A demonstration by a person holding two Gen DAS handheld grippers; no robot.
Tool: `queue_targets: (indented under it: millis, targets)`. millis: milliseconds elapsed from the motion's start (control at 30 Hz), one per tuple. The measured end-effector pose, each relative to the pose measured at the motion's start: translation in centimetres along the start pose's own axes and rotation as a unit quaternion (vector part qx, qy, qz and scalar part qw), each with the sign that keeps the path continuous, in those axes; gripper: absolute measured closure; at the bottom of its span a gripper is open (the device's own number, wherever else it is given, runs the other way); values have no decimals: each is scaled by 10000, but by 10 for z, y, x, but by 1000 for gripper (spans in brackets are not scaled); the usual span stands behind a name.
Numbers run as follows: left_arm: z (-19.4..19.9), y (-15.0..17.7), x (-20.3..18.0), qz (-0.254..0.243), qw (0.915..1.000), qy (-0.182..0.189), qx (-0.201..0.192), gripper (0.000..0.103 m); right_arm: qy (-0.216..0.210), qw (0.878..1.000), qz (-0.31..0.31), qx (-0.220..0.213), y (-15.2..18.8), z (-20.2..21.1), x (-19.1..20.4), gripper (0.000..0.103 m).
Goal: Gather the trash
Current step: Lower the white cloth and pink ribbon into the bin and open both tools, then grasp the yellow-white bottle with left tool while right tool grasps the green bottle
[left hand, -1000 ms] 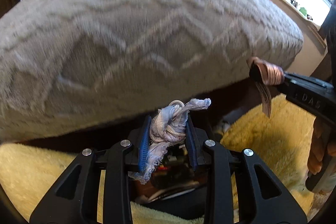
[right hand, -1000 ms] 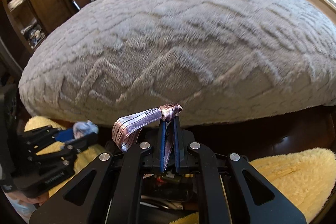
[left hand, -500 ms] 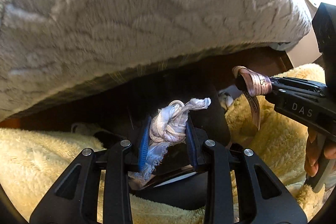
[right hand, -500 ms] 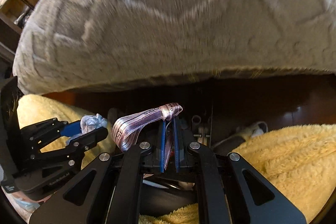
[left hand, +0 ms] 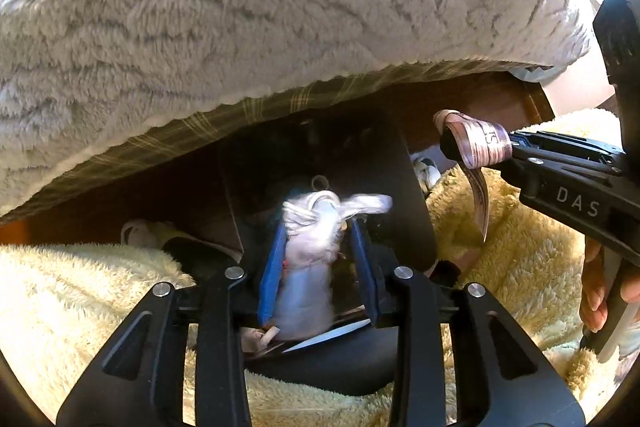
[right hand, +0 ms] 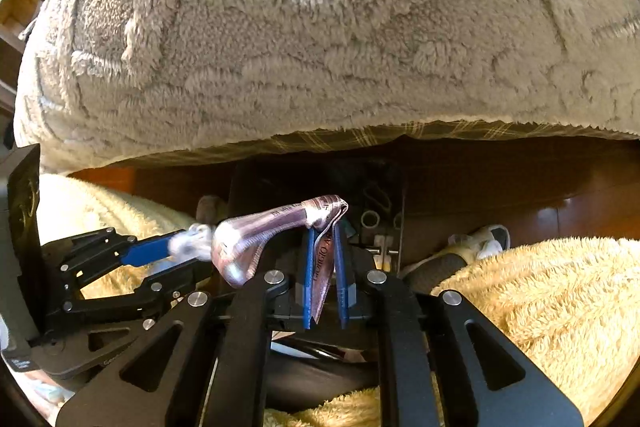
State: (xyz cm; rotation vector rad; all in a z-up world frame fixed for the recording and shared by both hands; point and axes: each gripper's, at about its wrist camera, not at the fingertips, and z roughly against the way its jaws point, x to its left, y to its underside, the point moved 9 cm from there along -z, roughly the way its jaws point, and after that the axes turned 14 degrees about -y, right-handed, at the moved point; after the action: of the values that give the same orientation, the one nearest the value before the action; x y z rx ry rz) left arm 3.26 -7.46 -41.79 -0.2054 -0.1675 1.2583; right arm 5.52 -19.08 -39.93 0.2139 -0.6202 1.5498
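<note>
Grey fleece bedding [right hand: 320, 47] fills the upper half of both views, its hem overhanging a plaid sheet edge [left hand: 224, 115] and a dark wooden bed frame [right hand: 520, 195]; below lies a yellow shaggy rug [right hand: 540, 299], with a dark bin [left hand: 320, 163] standing open between the rug's folds, hard against the frame.

Left tongs [left hand: 318, 227] are spread a little, the white knotted rag [left hand: 316, 227] blurred between the blue pads, so it looks to be slipping free over the bin; right tongs [right hand: 323, 227] pinch a pink printed ribbon [right hand: 276, 227], one end looped out to the left, the other hanging down between the pads; both pieces of trash sit just above the bin's mouth.

Judging by this, the step is the drop; it would go best with each load held squarely over the opening before the tongs widen, the ribbon let go only once its loose loop clears the left tongs nearby; light cloth may snag on the pads, so a slight shake could help.

A shoe [right hand: 480, 239] lies on the floor [right hand: 580, 215] beside the rug.
</note>
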Motion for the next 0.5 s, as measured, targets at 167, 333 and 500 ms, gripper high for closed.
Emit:
queue_targets:
  millis: [167, 333, 500]
  targets:
    - [6, -2, 3, 44, 10000, -8, -42, 63, -72, 9999, -62, -37, 1, 3, -1, 68]
    - [14, -5, 6, 74, 9999, -71, -135, 51, -90, 9998, -89, -184, -6, 15, -1, 53]
    - [31, -13, 11, 110, 9990, -218, -376, 29, 38, 9988, -68, -478, -16, 35, -1, 29]
